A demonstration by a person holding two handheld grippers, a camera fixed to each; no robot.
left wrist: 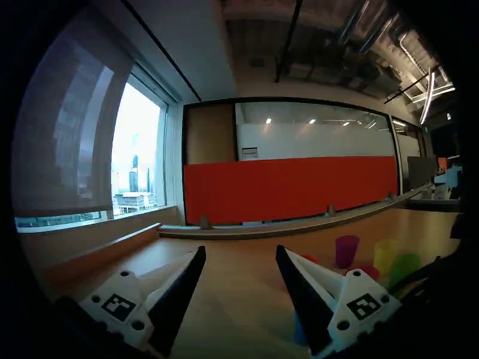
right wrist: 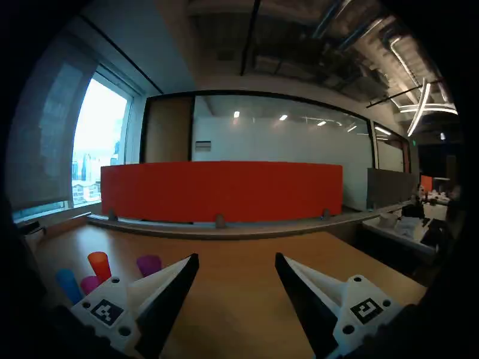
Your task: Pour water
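Observation:
In the left gripper view my left gripper (left wrist: 240, 254) is open above the wooden desk (left wrist: 239, 299), nothing between its fingers. To its right stand a purple cup (left wrist: 346, 251), a yellow cup (left wrist: 385, 256), a green cup (left wrist: 404, 267), a red or pink cup (left wrist: 369, 272) partly hidden, and a blue cup (left wrist: 299, 330) low behind the right finger. In the right gripper view my right gripper (right wrist: 236, 263) is open and empty over the desk (right wrist: 239, 281). At its left stand an orange cup (right wrist: 99, 265), a purple cup (right wrist: 148, 264), a blue cup (right wrist: 69, 284) and a pink cup (right wrist: 91, 283).
An orange divider panel (left wrist: 287, 188) (right wrist: 221, 190) runs along the desk's far edge. A bright window (left wrist: 135, 158) lies to the left. Another desk with clutter (right wrist: 413, 227) stands at the right.

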